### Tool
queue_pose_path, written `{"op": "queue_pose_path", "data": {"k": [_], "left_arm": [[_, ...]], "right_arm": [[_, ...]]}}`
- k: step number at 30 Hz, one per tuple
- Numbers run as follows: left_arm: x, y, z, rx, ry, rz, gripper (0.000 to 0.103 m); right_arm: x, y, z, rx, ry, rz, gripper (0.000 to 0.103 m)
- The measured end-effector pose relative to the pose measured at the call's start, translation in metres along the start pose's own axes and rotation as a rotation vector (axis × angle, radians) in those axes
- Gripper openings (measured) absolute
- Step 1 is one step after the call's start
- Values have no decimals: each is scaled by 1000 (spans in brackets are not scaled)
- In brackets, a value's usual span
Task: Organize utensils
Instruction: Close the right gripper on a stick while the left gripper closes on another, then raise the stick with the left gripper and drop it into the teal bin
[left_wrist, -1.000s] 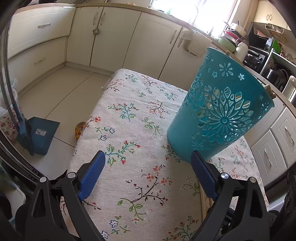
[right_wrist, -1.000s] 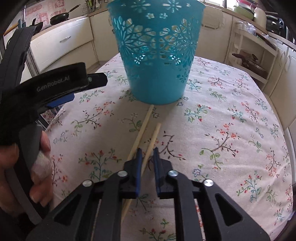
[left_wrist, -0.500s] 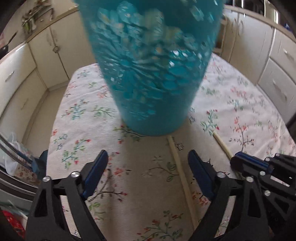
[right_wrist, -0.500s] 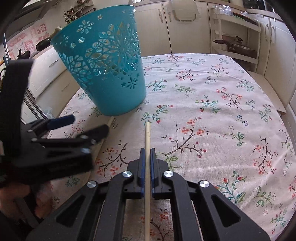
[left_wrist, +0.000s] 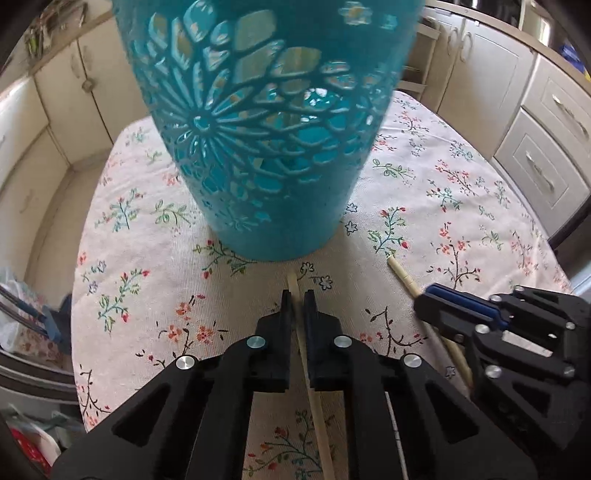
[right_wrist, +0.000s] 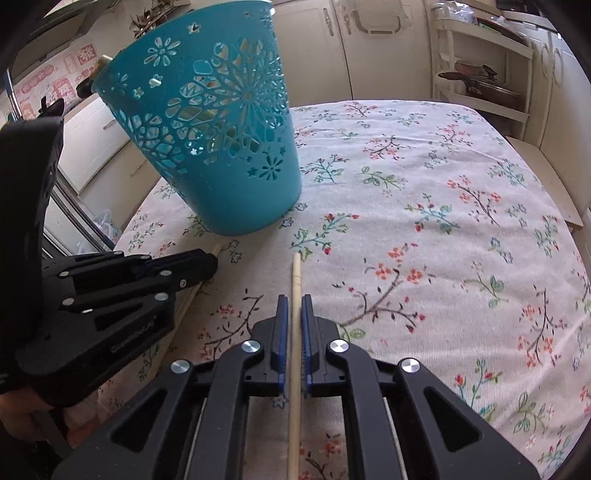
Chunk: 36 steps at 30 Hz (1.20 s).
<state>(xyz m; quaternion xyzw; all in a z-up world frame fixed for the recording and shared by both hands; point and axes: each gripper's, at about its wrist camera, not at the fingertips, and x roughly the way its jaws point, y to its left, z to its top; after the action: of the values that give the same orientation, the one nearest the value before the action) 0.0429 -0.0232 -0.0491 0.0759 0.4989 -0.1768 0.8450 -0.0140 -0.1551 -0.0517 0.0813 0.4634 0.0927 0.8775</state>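
The left gripper (left_wrist: 297, 295) has just been closing and now clamps a pale chopstick (left_wrist: 293, 284) between its black fingers; the stick's far tip pokes out just short of the foot of the blue basket (left_wrist: 266, 147). The right gripper (right_wrist: 294, 301) is clamped on a second chopstick (right_wrist: 296, 273), which runs straight between its blue pads and reaches forward over the cloth, its tip near the basket but apart from it. Both grippers sit side by side, angled down at the table (each shows at the edge of the other's view). The basket, with flower cut-outs in its wall, stands on the flowered tablecloth (right_wrist: 424, 221). Whether either stick is lifted clear of the cloth cannot be told. Cream cabinets (left_wrist: 546, 147) ring the table.
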Motion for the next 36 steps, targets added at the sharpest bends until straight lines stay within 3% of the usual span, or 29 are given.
{"op": "queue_pose_path", "data": {"k": [5, 12, 20, 27, 36], "left_arm": [[1, -9, -2, 68, 1, 31, 7], [-7, 2, -9, 56, 17, 6, 5], [-32, -7, -24, 140, -30, 44, 5], [-43, -25, -17, 203, -71, 54, 5], [-61, -33, -18, 232, -103, 44, 5]], "right_arm": [[3, 4, -1, -46, -27, -28, 6], [3, -7, -2, 2, -32, 21, 6], [3, -7, -1, 9, -33, 26, 6], [2, -8, -1, 11, -34, 28, 6], [1, -8, 0, 12, -34, 29, 6]]}}
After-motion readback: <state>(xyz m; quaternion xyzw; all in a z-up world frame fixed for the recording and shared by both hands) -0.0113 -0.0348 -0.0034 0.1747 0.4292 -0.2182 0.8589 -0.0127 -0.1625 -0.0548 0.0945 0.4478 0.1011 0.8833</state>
